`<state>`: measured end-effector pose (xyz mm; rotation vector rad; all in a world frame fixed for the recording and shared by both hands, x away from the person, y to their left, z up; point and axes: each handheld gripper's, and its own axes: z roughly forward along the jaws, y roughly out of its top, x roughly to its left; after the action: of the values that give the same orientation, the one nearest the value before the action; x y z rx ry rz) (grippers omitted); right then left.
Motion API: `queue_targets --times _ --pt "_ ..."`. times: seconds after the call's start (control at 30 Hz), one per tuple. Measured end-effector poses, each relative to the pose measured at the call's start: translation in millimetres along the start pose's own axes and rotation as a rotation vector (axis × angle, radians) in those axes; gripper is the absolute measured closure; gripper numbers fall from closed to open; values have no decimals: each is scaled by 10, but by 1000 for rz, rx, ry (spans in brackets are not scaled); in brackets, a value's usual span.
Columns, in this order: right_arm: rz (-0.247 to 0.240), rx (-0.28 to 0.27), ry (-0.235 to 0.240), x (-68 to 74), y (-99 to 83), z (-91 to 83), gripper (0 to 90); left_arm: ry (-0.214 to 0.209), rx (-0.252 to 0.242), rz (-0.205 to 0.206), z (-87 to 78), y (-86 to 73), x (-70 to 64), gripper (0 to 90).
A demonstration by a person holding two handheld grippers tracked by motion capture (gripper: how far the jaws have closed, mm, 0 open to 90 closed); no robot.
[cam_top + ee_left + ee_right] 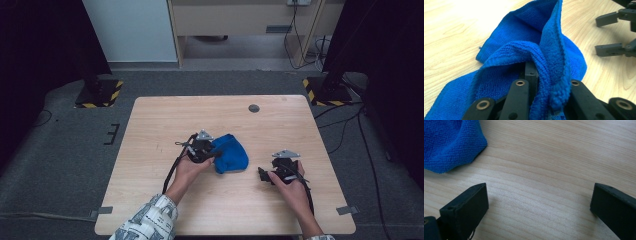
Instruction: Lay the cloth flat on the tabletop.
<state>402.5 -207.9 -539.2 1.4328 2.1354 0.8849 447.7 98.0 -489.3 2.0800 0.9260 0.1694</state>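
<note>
My left gripper (214, 154) fingers pinch the blue cloth (231, 153). My right gripper (261, 174) fingers are wide apart. Next, I think I grab the near corner to fold it.

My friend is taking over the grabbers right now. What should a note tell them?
Left gripper: shut on a raised fold of the blue cloth.
Right gripper: open, jaws wide apart, holding nothing, low over bare wood just to the right of the cloth.
Cloth: bunched up near the middle of the table, partly folded over itself, not flat and not neat.
Done: the left side has its grip.
Left: probably bring the right gripper in to take another edge, then finish spreading or folding. Which one is meant cannot be told from how the cloth lies.
</note>
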Motion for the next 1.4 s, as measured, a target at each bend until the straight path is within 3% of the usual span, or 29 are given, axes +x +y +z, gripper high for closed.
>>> queue_targets --times 0.23,0.37,0.5,0.6,0.87,1.0,1.17,1.27,1.33,1.4 --pt "-21 6 21 -9 18 -24 71 20 20 -15 82 -36 64 772" --pt "-37 -18 31 1 38 -56 93 38 26 -9 116 -50 75 709" --pt "-62 -40 37 30 56 -88 137 80 11 -3 112 -60 59 491" --pt "-77 -54 50 55 72 -122 172 78 0 -8 96 -71 54 328" --pt "-132 -96 87 180 167 -229 291 86 -45 11 -82 -113 22 151" --pt "-171 -106 120 274 243 -268 371 77 -77 20 -197 -109 -5 124" --pt "-169 -109 165 359 352 -276 466 69 -100 38 -309 -108 -10 113" --pt "-196 -101 189 414 408 -269 532 77 -113 45 -373 -139 3 121" --pt "-209 -98 206 447 438 -262 572 83 -114 45 -389 -147 12 142" --pt "-223 -91 218 497 483 -246 624 110 -122 16 -462 -192 73 166"
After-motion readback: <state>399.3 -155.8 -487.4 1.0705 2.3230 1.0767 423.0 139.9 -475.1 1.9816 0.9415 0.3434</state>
